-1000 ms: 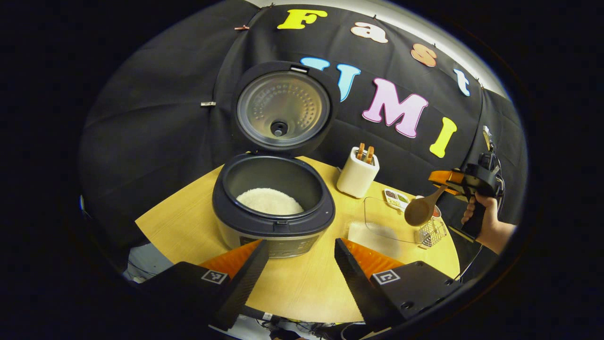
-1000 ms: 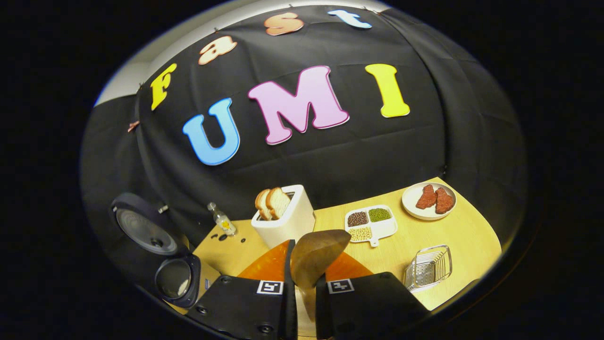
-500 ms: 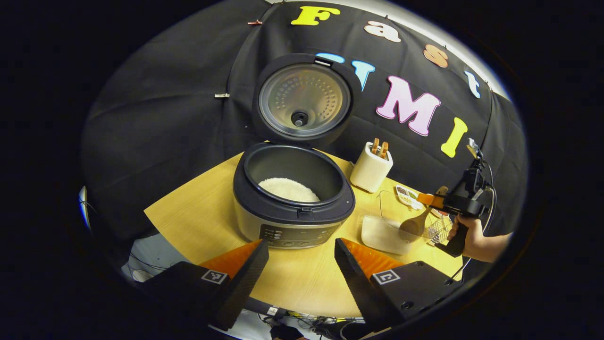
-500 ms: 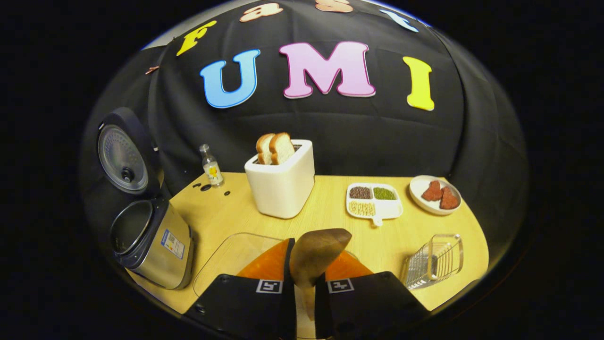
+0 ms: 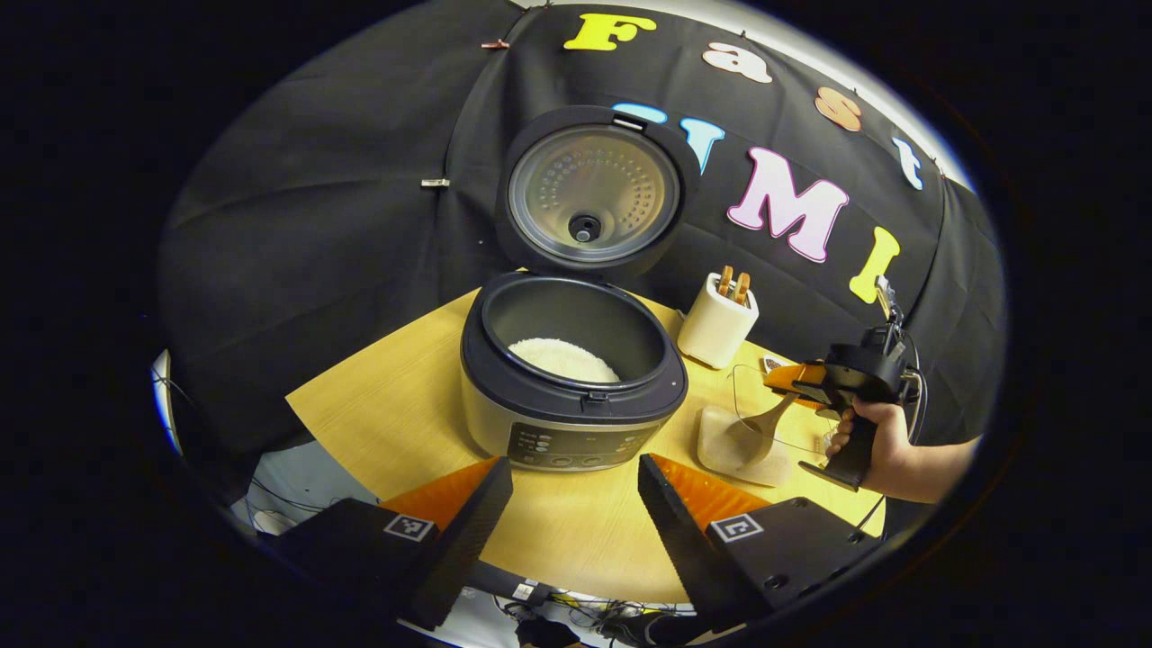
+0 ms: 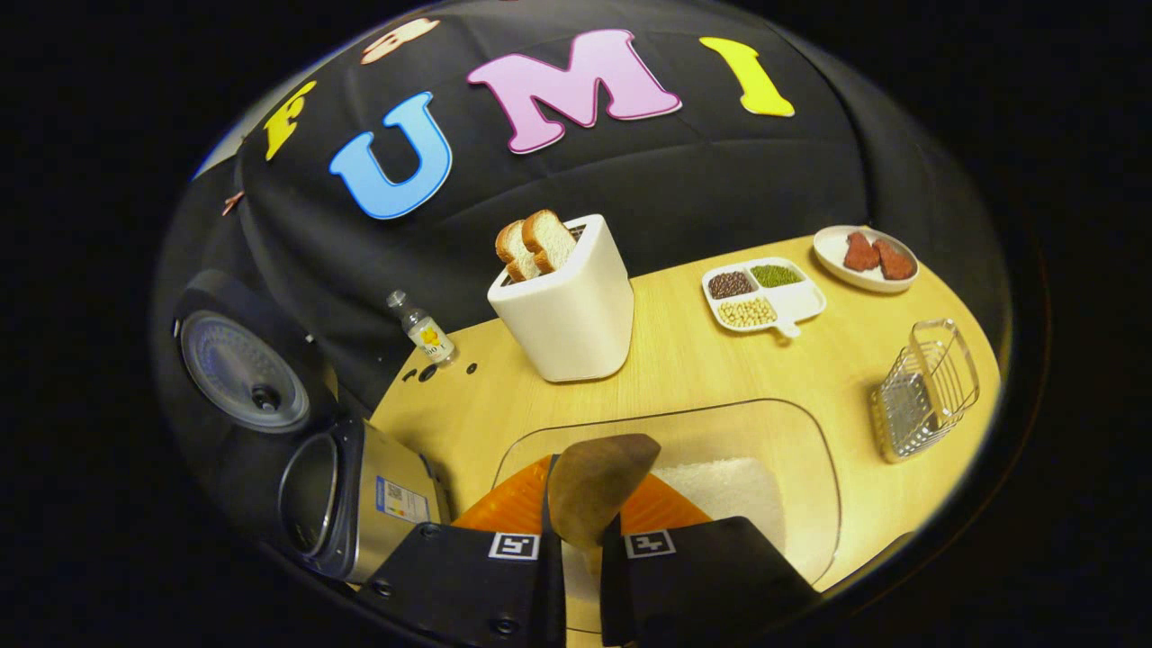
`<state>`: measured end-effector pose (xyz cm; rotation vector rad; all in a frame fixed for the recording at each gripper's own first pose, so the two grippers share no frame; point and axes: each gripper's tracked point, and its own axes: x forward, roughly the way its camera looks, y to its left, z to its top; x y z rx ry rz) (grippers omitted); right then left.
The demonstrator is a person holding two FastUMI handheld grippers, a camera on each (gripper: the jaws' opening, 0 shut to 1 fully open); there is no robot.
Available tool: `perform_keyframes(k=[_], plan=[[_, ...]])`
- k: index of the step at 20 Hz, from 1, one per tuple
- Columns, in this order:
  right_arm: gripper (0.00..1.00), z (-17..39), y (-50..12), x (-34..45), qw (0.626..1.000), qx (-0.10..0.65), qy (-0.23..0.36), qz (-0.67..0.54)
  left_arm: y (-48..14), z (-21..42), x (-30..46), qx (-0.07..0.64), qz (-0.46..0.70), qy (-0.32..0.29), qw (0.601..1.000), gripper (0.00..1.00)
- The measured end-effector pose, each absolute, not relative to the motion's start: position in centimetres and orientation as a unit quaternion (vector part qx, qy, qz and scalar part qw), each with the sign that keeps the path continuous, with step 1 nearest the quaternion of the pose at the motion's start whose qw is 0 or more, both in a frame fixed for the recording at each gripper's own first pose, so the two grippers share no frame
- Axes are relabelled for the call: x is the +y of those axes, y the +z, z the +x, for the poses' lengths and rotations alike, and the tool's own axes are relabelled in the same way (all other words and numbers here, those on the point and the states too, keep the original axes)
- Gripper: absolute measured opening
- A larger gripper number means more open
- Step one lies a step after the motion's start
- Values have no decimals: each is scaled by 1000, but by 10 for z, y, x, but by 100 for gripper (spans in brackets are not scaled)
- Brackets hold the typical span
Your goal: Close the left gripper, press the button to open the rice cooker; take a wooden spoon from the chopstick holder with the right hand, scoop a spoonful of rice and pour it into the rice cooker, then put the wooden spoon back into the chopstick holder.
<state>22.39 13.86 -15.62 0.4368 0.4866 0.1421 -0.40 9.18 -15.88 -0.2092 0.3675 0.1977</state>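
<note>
Right gripper view: spoon (image 6: 596, 486) over container rim (image 6: 832, 486)

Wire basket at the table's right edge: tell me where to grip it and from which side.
Grip the wire basket by its raised top rim wire, coming from above. It stands upright and open-topped on the table, with bare tabletop around it. The thin rim wire suits two fingers, one inside and one outside; the walls look too wide to span, though that's a judgement.

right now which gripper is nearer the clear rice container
Right. The right gripper holds the wooden spoon directly over the clear rice container, bowl dipping into it. The left gripper hovers open in front of the rice cooker, off to the container's side.
</note>
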Motion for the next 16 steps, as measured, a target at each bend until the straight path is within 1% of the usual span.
perform_keyframes(k=[1, 2, 4, 8, 16], plan=[[20, 227, -156, 142, 939, 245, 69, 231, -158, -4, 93, 182, -106, 101, 972, 92], [20, 230, -157, 145, 933, 253, 69, 248, -158, -5, 93, 181, -109, 103, 972, 95], [20, 233, -156, 147, 918, 266, 72, 284, -158, -6, 94, 179, -114, 108, 971, 95], [20, 231, -151, 131, 904, 269, 71, 325, -156, -2, 93, 175, -116, 112, 971, 95], [20, 219, -145, 68, 860, 259, 16, 440, -143, 3, 88, 166, -101, 107, 975, 95]])
